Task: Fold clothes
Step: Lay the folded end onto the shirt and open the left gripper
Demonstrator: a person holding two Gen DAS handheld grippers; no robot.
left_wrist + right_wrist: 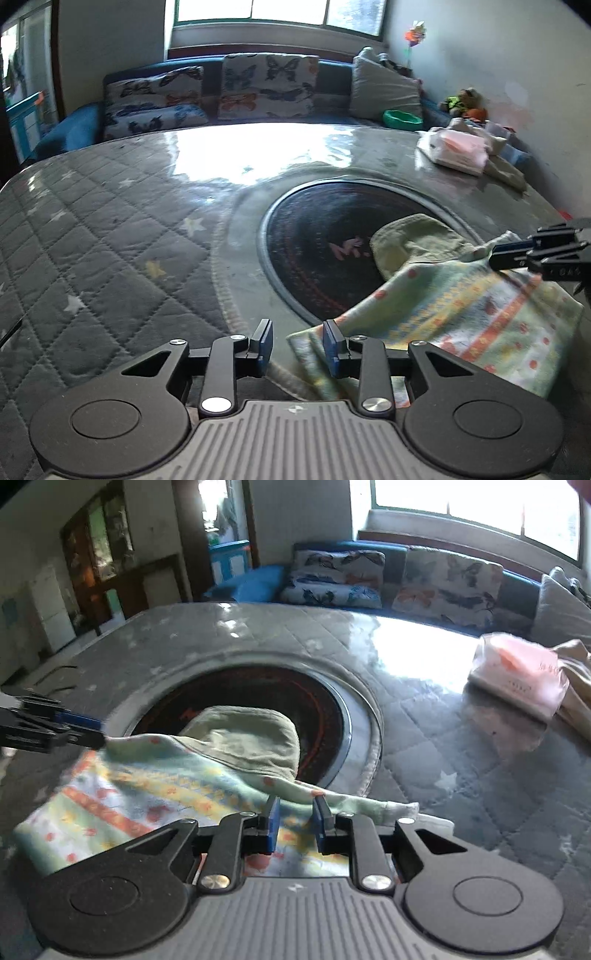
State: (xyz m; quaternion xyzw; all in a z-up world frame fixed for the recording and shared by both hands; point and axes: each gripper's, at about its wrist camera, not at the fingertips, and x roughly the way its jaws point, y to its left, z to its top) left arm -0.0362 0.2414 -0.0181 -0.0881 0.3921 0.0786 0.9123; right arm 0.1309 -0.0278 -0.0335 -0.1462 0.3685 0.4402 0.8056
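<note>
A pale green garment (480, 314) with orange, yellow and blue bands lies partly folded over the rim of a black round plate (314, 236). Its plain yellow-green part (410, 240) rests on the plate. My left gripper (297, 343) is open at the garment's near corner, and cloth touches its right finger. At the garment's far edge I see my right gripper (496, 258) from the side. In the right wrist view the garment (147, 794) spreads to the left. My right gripper (295, 823) is open with a cloth edge in the gap. The left gripper (101, 734) meets the far corner.
The table (110, 240) has a grey quilted cover with stars under glossy plastic. A pink tissue pack (517, 675) and a beige cloth (576, 686) lie at its right side. A sofa with butterfly cushions (266, 85) and a green bowl (402, 119) stand behind.
</note>
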